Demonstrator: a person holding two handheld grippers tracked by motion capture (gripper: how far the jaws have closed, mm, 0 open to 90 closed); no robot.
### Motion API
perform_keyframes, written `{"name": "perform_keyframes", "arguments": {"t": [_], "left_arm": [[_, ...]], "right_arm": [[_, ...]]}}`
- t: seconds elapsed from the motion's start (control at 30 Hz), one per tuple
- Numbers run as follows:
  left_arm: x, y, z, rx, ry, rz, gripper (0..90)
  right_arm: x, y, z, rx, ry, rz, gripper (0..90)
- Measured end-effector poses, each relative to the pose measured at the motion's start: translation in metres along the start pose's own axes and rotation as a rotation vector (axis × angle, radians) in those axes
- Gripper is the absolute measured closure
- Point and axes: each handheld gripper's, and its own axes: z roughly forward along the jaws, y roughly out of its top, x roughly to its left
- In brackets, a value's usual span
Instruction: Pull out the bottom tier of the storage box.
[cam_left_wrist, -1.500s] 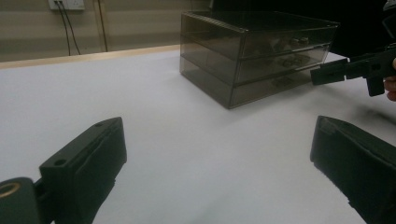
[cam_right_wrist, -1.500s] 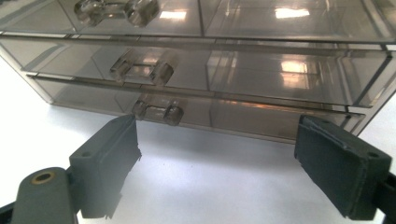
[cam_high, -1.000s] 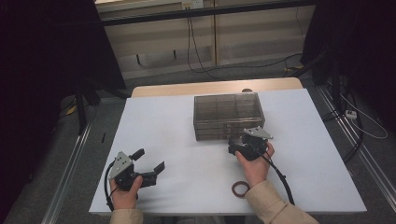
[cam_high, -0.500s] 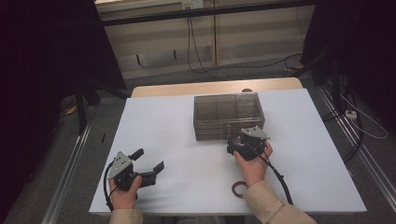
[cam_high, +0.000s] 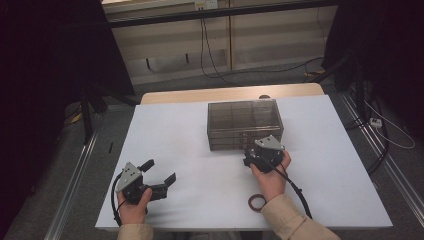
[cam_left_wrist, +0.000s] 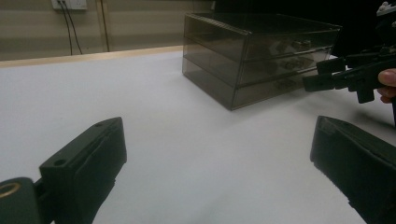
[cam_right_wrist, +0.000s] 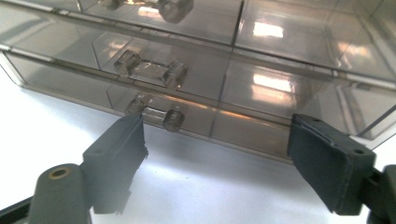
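High view: a white table (cam_high: 200, 150) with a smoky clear drawer box (cam_high: 244, 123) standing at its middle, toward the far side. The right gripper (cam_high: 248, 159) is held just in front of the box's near face, at its right part. The left gripper (cam_high: 161, 174) rests near the table's near left corner, well apart from the box, its jaws spread with nothing between them. A dark ring (cam_high: 257, 202) lies on the table by the right wrist.

Left gripper view: the two black jaws stand wide apart over bare table. The box sits far right, and the right gripper (cam_left_wrist: 314, 77) points at its front.

Right gripper view: the jaws are open and have just been closing a little. The bottom drawer's clear handle (cam_right_wrist: 159, 116) lies just beside the left jaw's tip; whether they touch cannot be told.
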Motion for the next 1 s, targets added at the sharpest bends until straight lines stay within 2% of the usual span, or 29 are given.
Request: {"name": "perform_keyframes", "arguments": {"t": [0.4, 0.63, 0.7, 0.8, 0.87, 1.0], "left_arm": [[0.0, 0.0, 0.0, 0.009, 0.004, -0.004, 3.7], [0.0, -0.001, 0.0, 0.009, 0.004, -0.005, 3.7], [0.0, -0.001, 0.001, 0.011, 0.003, -0.004, 3.7], [0.0, -0.001, 0.001, 0.012, -0.001, -0.004, 3.7], [0.0, -0.001, 0.001, 0.012, -0.001, -0.004, 3.7], [0.0, -0.001, 0.001, 0.012, -0.001, -0.004, 3.6]], "right_arm": [[0.012, -0.001, -0.003, -0.014, -0.049, -0.305, 29.9], [0.017, -0.004, -0.004, -0.032, -0.11, -0.531, 35.7], [0.018, -0.005, -0.005, -0.04, -0.111, -0.578, 38.0], [0.019, -0.008, -0.005, -0.046, -0.099, -0.615, 40.7], [0.019, -0.009, -0.005, -0.053, -0.099, -0.672, 43.3], [0.02, -0.01, -0.004, -0.064, -0.103, -0.747, 47.8]]}}
